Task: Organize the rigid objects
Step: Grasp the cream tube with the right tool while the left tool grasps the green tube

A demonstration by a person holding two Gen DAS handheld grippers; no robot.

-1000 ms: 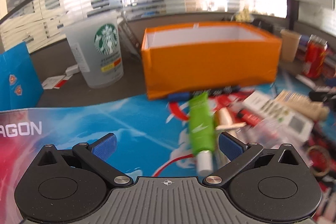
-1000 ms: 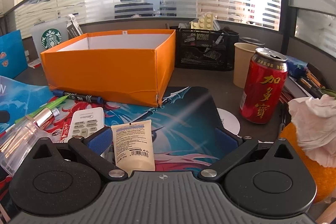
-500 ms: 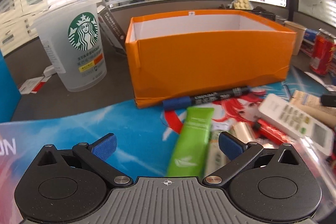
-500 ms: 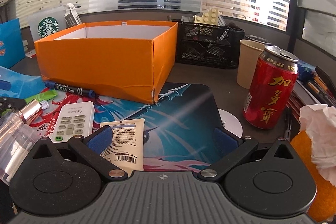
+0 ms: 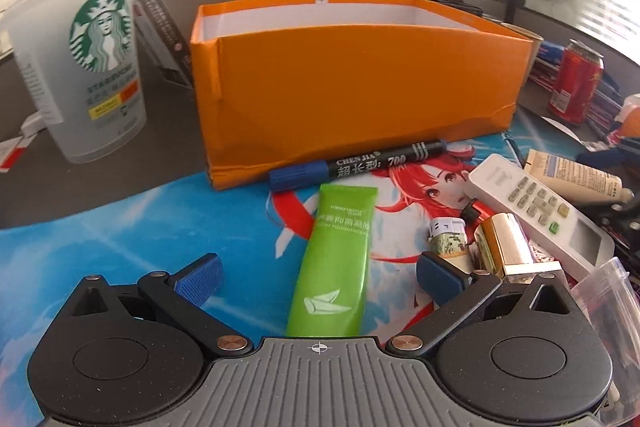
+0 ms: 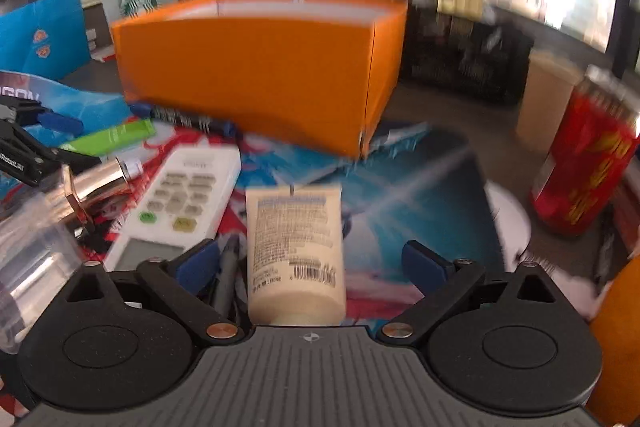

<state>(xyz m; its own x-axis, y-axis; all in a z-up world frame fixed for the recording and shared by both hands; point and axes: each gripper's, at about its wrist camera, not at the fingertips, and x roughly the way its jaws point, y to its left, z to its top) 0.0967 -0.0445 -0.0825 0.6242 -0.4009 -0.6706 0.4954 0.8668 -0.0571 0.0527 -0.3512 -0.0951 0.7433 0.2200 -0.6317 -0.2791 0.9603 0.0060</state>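
The left gripper (image 5: 318, 279) has its jaws released around the flat green plastic tube (image 5: 334, 263), with open mat to its left. The right gripper (image 6: 314, 265), equally released, straddles the cream plastic tube (image 6: 294, 247). Farther, a white remote control (image 5: 536, 205) and black marker pen (image 5: 356, 165) crowd the open orange cardboard box (image 5: 360, 87).

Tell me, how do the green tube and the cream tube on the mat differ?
The green tube is slim, bright green, with little print and a white logo; the cream tube is wider, pale beige, covered in small print with a barcode. The green tube lies between the left hand-held gripper's open fingers, the cream tube between the right hand-held gripper's. Both lie flat on the mat, ungripped.
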